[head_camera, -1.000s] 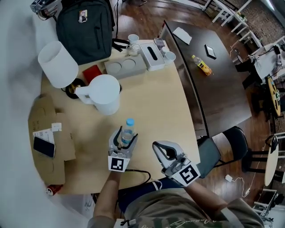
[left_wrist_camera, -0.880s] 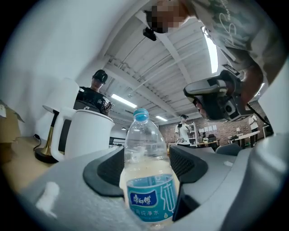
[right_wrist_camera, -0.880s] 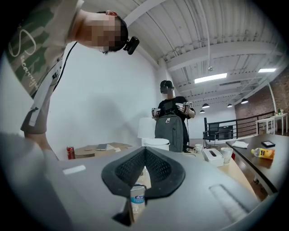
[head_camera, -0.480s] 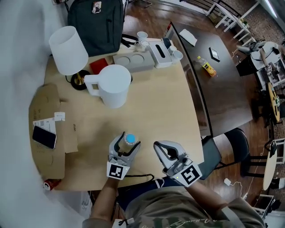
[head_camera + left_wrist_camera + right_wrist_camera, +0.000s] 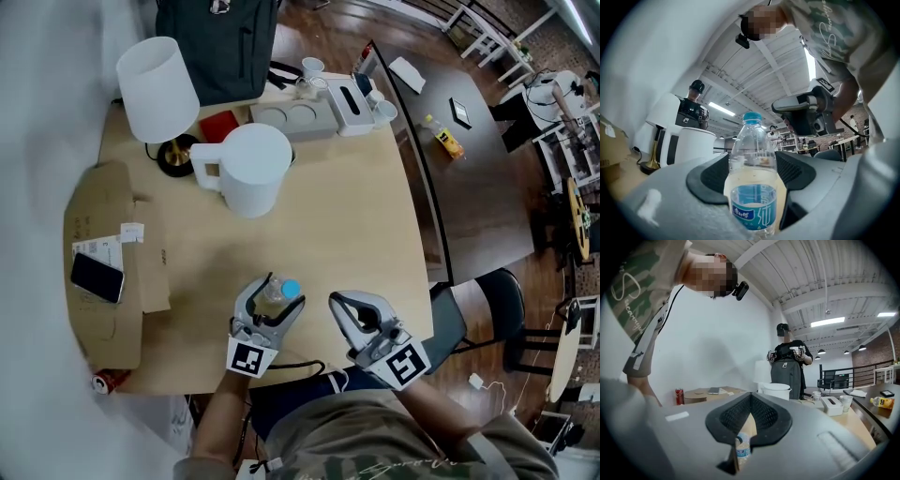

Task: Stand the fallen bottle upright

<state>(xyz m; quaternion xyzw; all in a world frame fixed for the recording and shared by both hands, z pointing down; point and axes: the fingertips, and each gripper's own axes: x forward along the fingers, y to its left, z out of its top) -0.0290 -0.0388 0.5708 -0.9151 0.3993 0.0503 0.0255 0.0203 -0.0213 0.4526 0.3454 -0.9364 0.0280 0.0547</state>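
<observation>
A clear water bottle [image 5: 278, 294] with a blue cap and blue label stands upright between the jaws of my left gripper [image 5: 270, 300], which is shut on its body near the table's front edge. In the left gripper view the bottle [image 5: 753, 178] fills the middle, with a dark pad pressed against each side. My right gripper [image 5: 347, 307] hovers just to the right of it, shut and empty. In the right gripper view a bit of the bottle [image 5: 742, 449] shows through the gap under the closed pads [image 5: 751, 416].
A white pitcher [image 5: 249, 171], a white lamp [image 5: 157, 86], a dark backpack [image 5: 221, 37], a grey cup tray [image 5: 292, 118] and a tissue box [image 5: 355, 95] stand at the back. Cardboard [image 5: 101, 234] with a phone [image 5: 97, 277] lies left. A chair [image 5: 487, 302] is right.
The left gripper has kept hold of the bottle and shifted a little toward the table's front edge. The right gripper has stayed beside it.
</observation>
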